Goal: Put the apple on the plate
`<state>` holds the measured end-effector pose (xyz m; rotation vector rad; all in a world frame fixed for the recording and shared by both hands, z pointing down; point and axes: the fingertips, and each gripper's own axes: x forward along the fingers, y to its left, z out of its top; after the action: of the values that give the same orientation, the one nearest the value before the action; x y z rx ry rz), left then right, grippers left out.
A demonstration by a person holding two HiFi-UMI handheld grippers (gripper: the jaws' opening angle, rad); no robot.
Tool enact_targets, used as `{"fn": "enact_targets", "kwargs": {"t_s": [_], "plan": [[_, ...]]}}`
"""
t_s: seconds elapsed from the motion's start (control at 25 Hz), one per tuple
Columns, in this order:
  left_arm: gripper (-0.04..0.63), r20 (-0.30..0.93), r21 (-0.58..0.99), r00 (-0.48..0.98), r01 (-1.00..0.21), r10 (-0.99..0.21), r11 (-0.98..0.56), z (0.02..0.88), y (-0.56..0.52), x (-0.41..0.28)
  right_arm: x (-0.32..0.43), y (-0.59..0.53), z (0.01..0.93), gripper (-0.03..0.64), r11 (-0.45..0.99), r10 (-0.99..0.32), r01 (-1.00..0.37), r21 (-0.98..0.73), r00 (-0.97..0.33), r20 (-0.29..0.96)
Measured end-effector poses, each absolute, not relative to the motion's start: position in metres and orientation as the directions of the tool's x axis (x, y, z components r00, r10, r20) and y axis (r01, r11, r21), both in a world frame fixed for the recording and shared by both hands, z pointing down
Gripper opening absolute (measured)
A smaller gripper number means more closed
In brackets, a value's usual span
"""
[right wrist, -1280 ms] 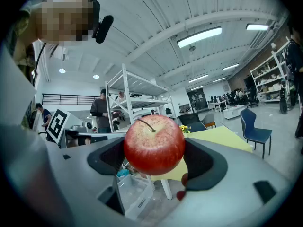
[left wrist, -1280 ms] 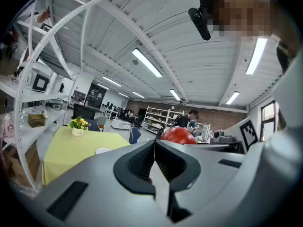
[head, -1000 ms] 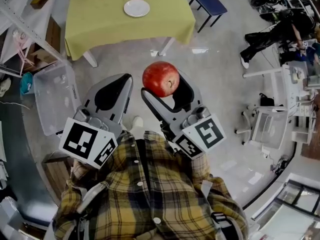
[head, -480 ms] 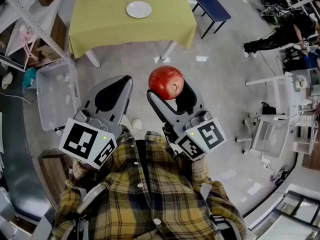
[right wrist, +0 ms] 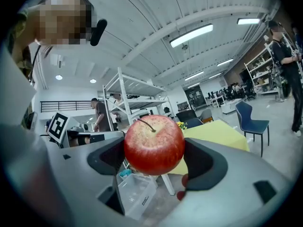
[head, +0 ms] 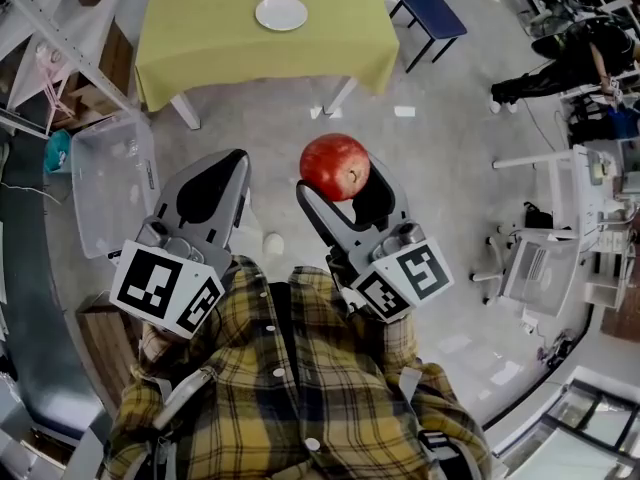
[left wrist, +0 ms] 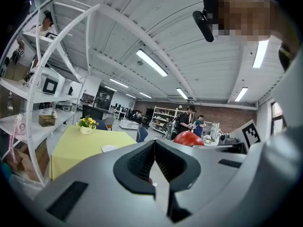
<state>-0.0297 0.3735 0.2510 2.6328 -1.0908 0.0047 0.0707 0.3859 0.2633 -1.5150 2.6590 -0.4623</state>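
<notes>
A red apple (head: 335, 166) (right wrist: 154, 144) sits clamped between the jaws of my right gripper (head: 340, 176) (right wrist: 154, 150), stem up, held above the floor in front of me. The white plate (head: 281, 13) (left wrist: 109, 148) lies on the yellow-green table (head: 200, 38) well ahead, far from both grippers. My left gripper (head: 228, 173) (left wrist: 155, 162) hangs beside the right one with its jaws shut and nothing between them. From the left gripper view the apple (left wrist: 188, 138) shows as a red dome off to the right.
A clear plastic bin (head: 110, 183) stands on the floor at the left, under metal shelving (head: 40, 28). A blue chair (head: 432, 8) is right of the table. A flower pot (left wrist: 86, 125) sits on the table's far side. People stand among desks and equipment at the right (head: 570, 58).
The table and plate have shifted slightly in the head view as I move toward them. The left gripper has drifted a little left. The apple stays gripped.
</notes>
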Motion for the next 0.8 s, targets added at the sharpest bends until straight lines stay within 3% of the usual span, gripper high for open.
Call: {"fn": "enact_targets", "kwargs": {"t_s": [0.8], "plan": [[0.009,0.092,0.264,0.761,-0.640,-0.642,-0.721,0.250,0.189,-0.078,0.023,0.209,0.261,0.370,0.416,-0.881,-0.878,-0.239,-0.454,0.133]]}}
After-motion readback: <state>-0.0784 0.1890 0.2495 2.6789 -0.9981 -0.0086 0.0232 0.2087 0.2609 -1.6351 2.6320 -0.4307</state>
